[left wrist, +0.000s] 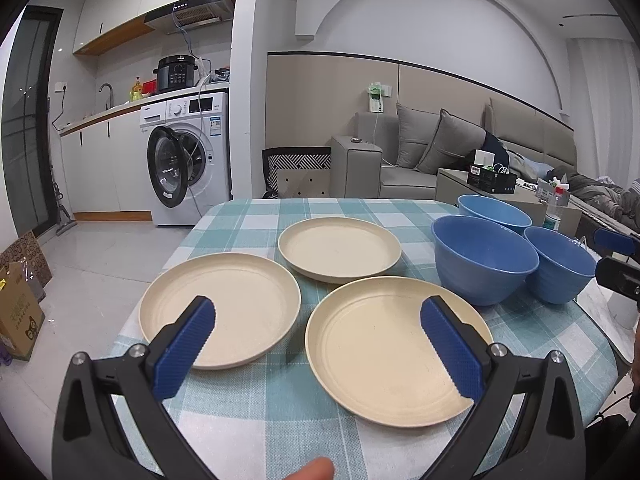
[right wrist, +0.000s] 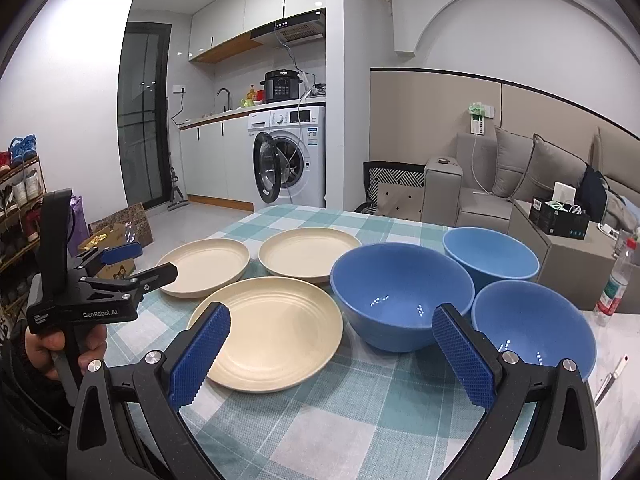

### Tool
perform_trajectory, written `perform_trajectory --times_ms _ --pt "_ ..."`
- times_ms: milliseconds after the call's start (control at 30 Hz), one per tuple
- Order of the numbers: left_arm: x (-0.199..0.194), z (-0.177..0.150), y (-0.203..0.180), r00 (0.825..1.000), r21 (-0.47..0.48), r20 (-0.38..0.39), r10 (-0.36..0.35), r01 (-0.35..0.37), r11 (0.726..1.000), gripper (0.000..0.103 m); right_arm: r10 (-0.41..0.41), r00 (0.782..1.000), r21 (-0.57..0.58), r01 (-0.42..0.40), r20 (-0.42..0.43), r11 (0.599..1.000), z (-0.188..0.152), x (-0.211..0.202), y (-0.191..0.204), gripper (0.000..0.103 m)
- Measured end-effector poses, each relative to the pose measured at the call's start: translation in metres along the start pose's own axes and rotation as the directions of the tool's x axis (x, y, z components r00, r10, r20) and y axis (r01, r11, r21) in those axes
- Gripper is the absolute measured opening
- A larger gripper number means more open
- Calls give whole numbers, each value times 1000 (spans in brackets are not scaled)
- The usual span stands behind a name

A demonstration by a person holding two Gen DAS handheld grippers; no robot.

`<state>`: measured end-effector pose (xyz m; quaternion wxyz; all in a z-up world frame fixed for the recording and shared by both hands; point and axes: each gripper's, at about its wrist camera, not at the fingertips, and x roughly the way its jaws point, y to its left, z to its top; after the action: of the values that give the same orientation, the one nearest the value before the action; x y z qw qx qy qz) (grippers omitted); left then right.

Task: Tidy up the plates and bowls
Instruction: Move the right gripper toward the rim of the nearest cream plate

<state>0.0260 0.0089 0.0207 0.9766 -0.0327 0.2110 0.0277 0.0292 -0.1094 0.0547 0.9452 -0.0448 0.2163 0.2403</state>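
Note:
Three cream plates lie apart on the checked tablecloth: a left one point(left wrist: 224, 312), a far one point(left wrist: 340, 254) and a near one point(left wrist: 384, 356). Three blue bowls stand at the right: a middle one point(left wrist: 484, 260), a far one point(left wrist: 494, 209) and a right one point(left wrist: 558, 264). My left gripper point(left wrist: 318, 340) is open and empty, hovering above the gap between the left and near plates. My right gripper point(right wrist: 332, 354) is open and empty, hovering in front of the near plate point(right wrist: 268, 330) and the middle bowl point(right wrist: 400, 294). The left gripper also shows in the right wrist view point(right wrist: 138, 260).
The table point(left wrist: 256, 216) has a teal checked cloth and a rounded edge. A washing machine point(left wrist: 188, 156) with its door open stands behind, a grey sofa point(left wrist: 420, 152) at the right. Cardboard boxes point(left wrist: 18, 312) sit on the floor at the left. A plastic bottle point(right wrist: 614, 280) stands at the table's right.

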Motion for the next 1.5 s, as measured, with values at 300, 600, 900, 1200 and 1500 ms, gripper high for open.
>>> perform_trajectory --times_ms 300,600,900,1200,1500 --pt "6 20 3 1000 -2 9 20 -20 1000 103 12 1000 8 -12 4 1000 28 1 -4 103" --pt "17 42 5 999 4 10 45 -45 999 103 17 1000 -11 -17 -13 1000 54 8 -4 103" --pt "32 65 14 999 -8 -10 44 -44 999 103 24 999 -25 -25 -31 999 85 27 -6 103" --pt "56 79 28 997 -20 -48 65 -66 998 103 59 995 15 -58 -77 998 118 60 -13 103" --pt "79 93 37 995 -35 -70 72 -75 997 103 63 990 17 -61 -125 998 139 100 -13 103"
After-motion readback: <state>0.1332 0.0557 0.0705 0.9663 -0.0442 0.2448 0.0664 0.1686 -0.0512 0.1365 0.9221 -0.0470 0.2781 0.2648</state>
